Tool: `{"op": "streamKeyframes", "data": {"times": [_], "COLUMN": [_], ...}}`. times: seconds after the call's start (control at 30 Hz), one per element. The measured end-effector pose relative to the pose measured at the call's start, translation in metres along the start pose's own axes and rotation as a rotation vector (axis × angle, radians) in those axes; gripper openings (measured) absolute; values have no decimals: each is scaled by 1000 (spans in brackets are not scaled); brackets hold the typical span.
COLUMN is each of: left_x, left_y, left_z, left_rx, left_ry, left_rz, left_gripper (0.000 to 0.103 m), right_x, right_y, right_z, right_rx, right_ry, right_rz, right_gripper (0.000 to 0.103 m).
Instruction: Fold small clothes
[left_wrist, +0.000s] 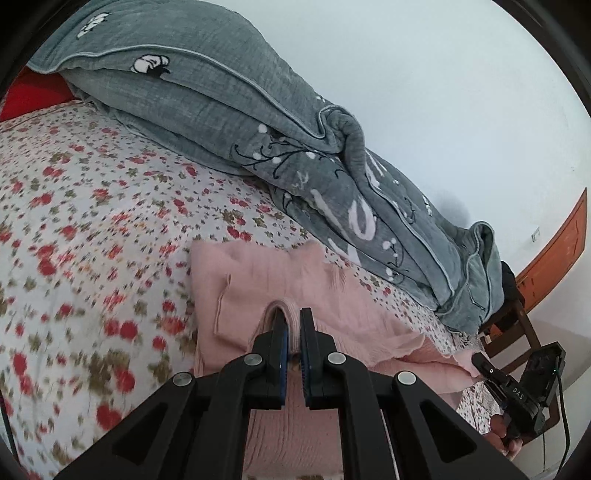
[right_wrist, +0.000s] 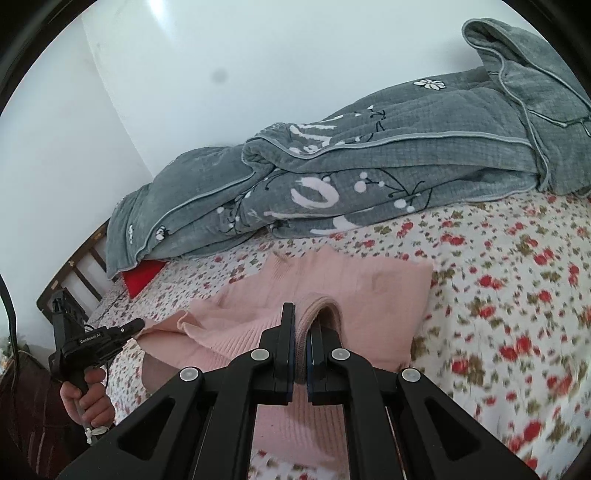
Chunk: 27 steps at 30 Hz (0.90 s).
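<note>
A: Where does the pink knit garment (left_wrist: 295, 280) lie?
B: On the floral bedsheet (left_wrist: 92, 206), beside the grey quilt (left_wrist: 229, 110); its near hem is cut off below.
A: And the fingers?
B: Left gripper (left_wrist: 292, 325) and right gripper (right_wrist: 303, 321) each pinch a ribbed fold; the bedsheet's edges are blurred.

Home bedroom: floral bedsheet (left_wrist: 92, 206), grey quilt (right_wrist: 369, 177)
</note>
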<state>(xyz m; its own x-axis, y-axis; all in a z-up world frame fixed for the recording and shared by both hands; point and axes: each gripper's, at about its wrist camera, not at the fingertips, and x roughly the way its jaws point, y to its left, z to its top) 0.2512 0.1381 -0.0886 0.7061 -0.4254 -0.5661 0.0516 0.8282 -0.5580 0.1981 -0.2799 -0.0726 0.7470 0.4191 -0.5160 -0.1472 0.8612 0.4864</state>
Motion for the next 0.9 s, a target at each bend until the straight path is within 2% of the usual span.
{"op": "streamKeyframes", "data": {"times": [0.33,0.57,0.6,0.63,0.67,0.7,0.73,0.8,0.9], "left_x": [66,131,135,140,143,144,142,139,146], "left_y": [-5,8,10,14,18,22,27,38,50], "left_z": [51,59,59,59,58,58,57,54,51], "left_rx": [4,-1,-8,-14,-15,-17,-22,-40,-76], "left_ry": [15,114,122,130,128,112,90,52,73], "left_rz": [44,115,115,122,127,126,120,75,15], "left_gripper": [6,9,11,22,39,49,63,64,64], "right_x": [70,141,149,158,165,169,171,165,149], "right_y": [-21,-47,-51,-56,-63,-68,-74,-85,-93], "right_z": [44,50,49,47,44,42,41,39,42], "right_rx": [-2,-14,-8,2,19,35,53,96,103], "right_ry": [52,142,156,171,181,185,183,146,65], "right_rz": [-55,-153,-161,-162,-150,-140,-125,-105,-145], "right_gripper": [4,5,6,11,15,28,36,44,55]}}
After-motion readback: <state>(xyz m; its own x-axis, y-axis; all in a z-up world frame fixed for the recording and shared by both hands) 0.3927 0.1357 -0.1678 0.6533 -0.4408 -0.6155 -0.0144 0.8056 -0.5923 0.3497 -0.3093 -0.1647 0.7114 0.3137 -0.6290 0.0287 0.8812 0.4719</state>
